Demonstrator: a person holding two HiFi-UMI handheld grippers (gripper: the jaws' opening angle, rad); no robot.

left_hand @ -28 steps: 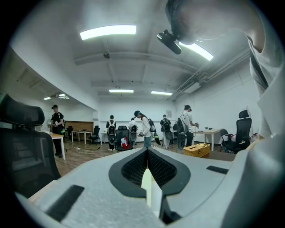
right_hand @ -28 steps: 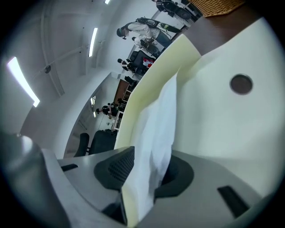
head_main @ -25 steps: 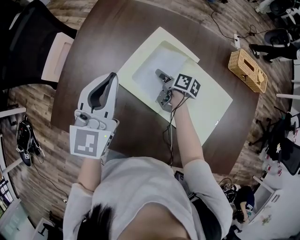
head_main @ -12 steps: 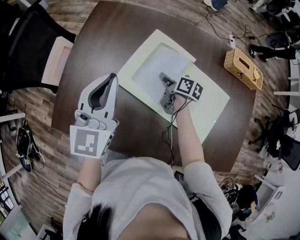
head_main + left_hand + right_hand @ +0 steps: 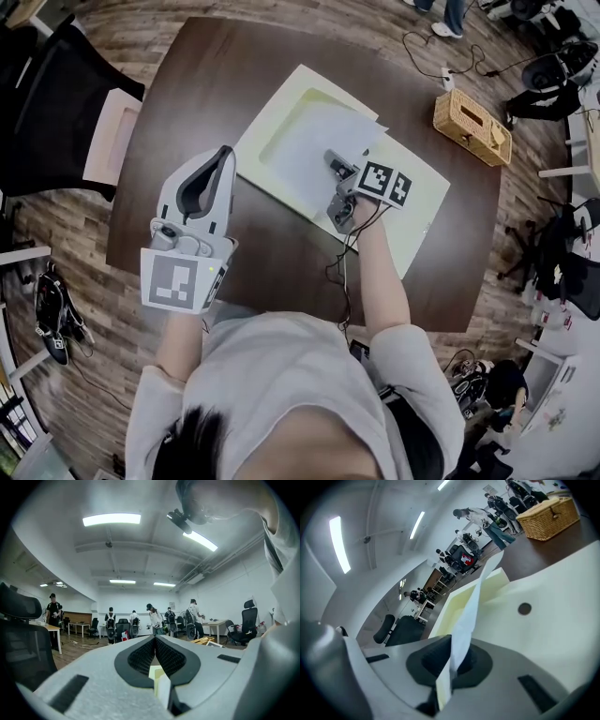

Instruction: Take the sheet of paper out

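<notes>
L hand-held gripper (image 5: 226,153) closed; R (image 5: 331,157) clamped.

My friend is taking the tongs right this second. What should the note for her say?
Left tongs: shut, nothing in them, held up at the near side of the brown table, away from the work.
Right tongs: shut on the near edge of the sheet of paper.
Paper: raised at the gripped side. The rest seems to lie on the pale yellow folder, which lies flat on the table.
Done: paper gripped and partly lifted.
Left: draw it fully clear of the folder, then probably set it on bare table.
</notes>
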